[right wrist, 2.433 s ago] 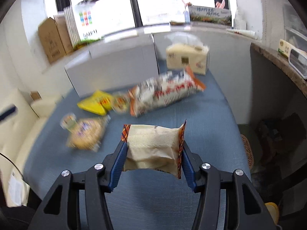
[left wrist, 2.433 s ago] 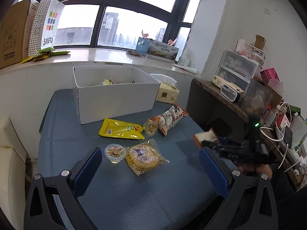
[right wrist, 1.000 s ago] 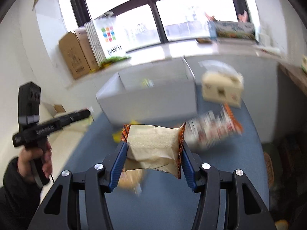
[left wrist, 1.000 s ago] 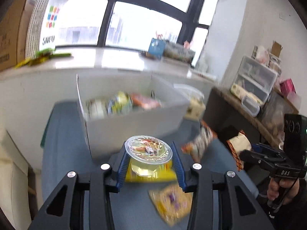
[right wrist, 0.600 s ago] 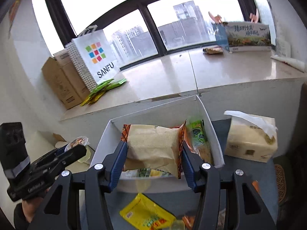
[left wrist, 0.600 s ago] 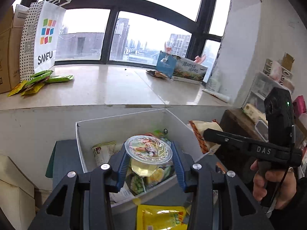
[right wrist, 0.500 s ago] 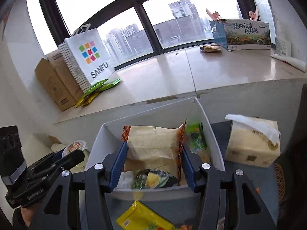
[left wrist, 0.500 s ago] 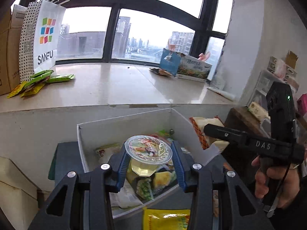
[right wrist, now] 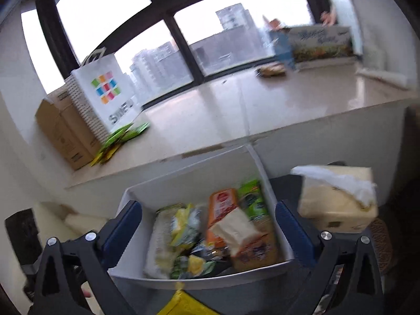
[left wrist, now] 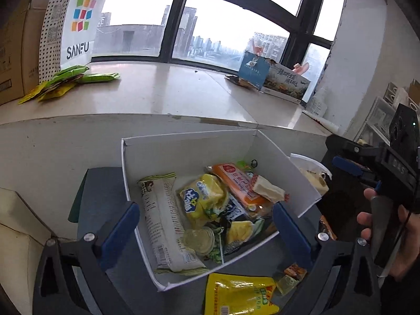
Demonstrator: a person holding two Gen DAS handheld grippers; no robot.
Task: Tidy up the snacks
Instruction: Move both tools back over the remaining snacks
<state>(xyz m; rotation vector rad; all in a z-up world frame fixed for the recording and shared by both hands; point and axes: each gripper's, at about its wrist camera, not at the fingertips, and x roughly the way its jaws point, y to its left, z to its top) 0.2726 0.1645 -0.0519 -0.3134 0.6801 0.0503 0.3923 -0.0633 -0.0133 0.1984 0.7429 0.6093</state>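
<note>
Hovering over white box (left wrist: pixel 278 155) w/ snacks inside, left tongs (left wrist: pixel 204 225) & right tongs (right wrist: pixel 208 225) spread wide (both empty).

— Left gripper (left wrist: pixel 204 232)?
— Fingers (left wrist: pixel 119 232) spread wide, holding nothing, poised over white box (left wrist: pixel 183 149).
— Inside?
— Clear jelly cup (left wrist: pixel 198 239) lying beside long white packet (left wrist: pixel 165 223); yellow bag (left wrist: pixel 203 199), orange packet (left wrist: pixel 237 181), beige wrapped snack (left wrist: pixel 267 190) on top.
— Outside?
— Yellow pouch (left wrist: pixel 236 295) on blue surface (left wrist: pixel 102 191), touching the box's near wall. Right gripper (left wrist: pixel 346 166) at right, fingers apart.
</note>
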